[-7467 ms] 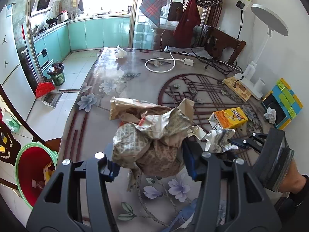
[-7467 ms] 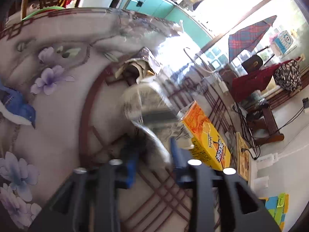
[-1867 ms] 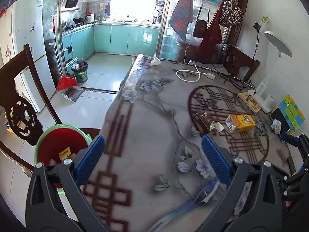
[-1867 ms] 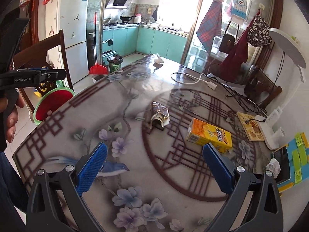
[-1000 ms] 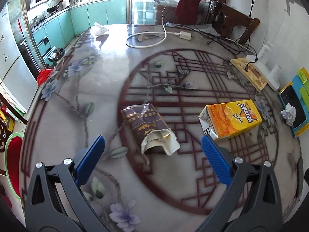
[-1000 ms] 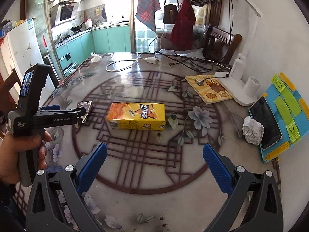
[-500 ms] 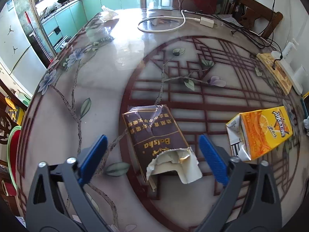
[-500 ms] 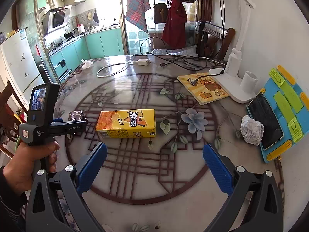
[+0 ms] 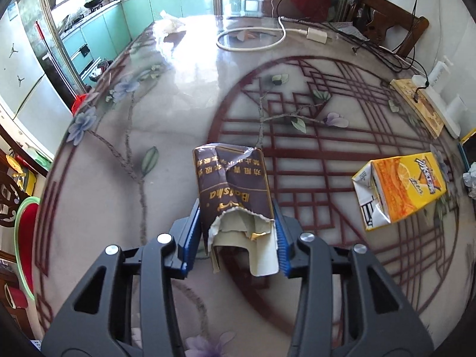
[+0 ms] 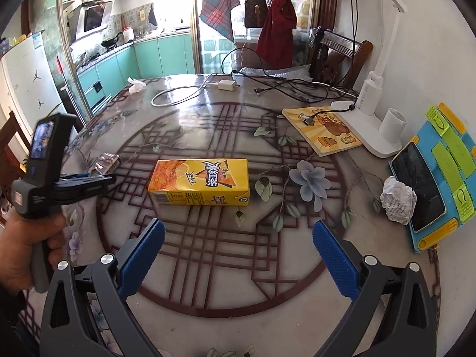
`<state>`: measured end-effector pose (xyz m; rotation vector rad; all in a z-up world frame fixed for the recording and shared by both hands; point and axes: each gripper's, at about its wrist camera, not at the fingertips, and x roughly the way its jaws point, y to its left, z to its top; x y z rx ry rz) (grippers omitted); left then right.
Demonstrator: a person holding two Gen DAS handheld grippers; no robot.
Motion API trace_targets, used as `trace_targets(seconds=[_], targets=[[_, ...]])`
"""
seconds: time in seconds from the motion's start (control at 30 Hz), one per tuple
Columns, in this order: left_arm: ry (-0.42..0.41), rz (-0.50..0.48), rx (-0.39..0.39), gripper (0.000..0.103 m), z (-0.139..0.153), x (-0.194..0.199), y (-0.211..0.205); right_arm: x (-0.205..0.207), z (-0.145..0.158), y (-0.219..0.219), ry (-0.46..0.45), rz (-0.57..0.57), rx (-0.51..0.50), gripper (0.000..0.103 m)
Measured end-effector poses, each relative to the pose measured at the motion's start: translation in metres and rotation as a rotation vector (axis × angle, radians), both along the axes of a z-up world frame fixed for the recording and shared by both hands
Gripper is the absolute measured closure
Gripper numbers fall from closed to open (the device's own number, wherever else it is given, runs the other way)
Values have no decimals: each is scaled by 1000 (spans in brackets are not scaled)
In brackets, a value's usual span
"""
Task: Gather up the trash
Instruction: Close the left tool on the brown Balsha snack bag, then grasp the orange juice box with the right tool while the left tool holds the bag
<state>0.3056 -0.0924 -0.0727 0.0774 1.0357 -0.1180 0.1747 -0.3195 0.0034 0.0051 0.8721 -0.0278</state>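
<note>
My left gripper (image 9: 236,232) is shut on a torn brown cigarette pack (image 9: 233,184) that lies on the table; its blue pads (image 9: 190,235) press both sides of the pack's torn end. In the right wrist view the left gripper (image 10: 98,175) shows at the left with the pack (image 10: 105,162) at its tips. A yellow drink carton (image 10: 199,181) lies on its side ahead of my open, empty right gripper (image 10: 238,255); it also shows in the left wrist view (image 9: 401,190). A crumpled paper ball (image 10: 397,199) lies at the right.
A red bin with a green rim (image 9: 25,238) stands on the floor at the left. A phone on a blue stand (image 10: 431,175), a white lamp base (image 10: 372,131), a yellow book (image 10: 322,131), cables (image 10: 297,87), a white charger cord (image 9: 253,38) and a tissue (image 10: 135,84) are on the table.
My left gripper has moved forward over the cigarette pack and closed on it. My right gripper has come closer to the yellow carton and stays open.
</note>
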Motion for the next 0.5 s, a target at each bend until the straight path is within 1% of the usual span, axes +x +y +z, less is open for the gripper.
trace_targets(seconds=[0.13, 0.3, 0.37, 0.5], targets=[[-33, -21, -5, 62, 17, -15, 17, 5, -8, 9, 11, 12, -20, 7], [-69, -64, -6, 62, 37, -43, 42, 14, -17, 25, 11, 55, -77, 7], [-81, -77, -10, 62, 43, -55, 53, 19, -19, 33, 8, 91, -120, 7], [-100, -105, -14, 61, 54, -83, 79, 28, -22, 43, -22, 207, -245, 7]])
